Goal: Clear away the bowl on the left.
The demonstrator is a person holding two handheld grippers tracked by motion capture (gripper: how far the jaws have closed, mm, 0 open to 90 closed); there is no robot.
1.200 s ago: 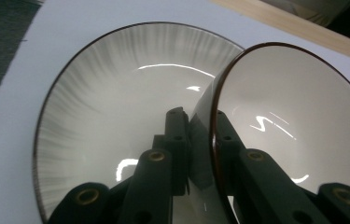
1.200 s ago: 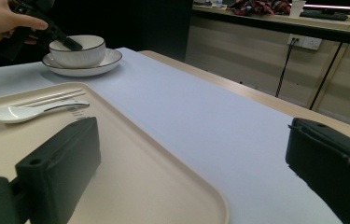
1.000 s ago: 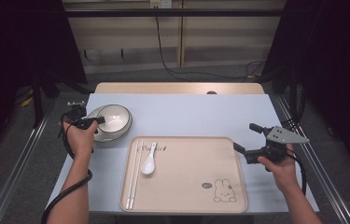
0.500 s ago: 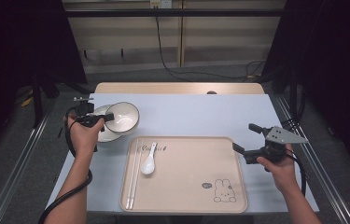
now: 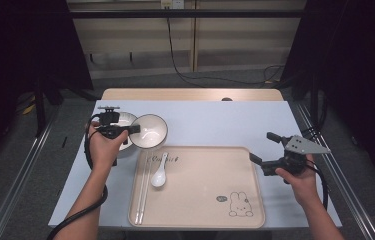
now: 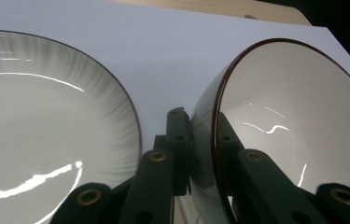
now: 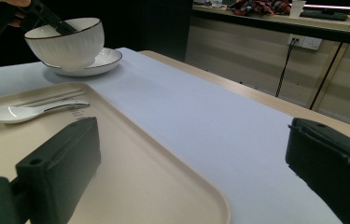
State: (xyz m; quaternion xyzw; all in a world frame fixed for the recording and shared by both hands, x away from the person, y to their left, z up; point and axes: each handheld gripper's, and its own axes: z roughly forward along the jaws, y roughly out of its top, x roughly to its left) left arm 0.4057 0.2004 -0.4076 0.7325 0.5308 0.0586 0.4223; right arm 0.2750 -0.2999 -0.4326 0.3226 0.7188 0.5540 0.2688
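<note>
Left gripper (image 5: 134, 129) clamped on the near-left rim of the white bowl (image 5: 150, 131), one jaw inside, one outside. Bowl is lifted clear of the saucer (image 5: 123, 121), hanging just right of it, above the table (image 5: 215, 122) by the tray's (image 5: 200, 200) far-left corner. Right gripper (image 5: 263, 148) jaws wide open, holding nothing, over the tray's right edge.

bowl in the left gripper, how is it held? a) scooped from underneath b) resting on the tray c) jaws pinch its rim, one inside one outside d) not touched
c: in the left gripper view the left gripper clamps the bowl wall at the rim, one jaw inside and one outside, lifted beside the plate.
</note>
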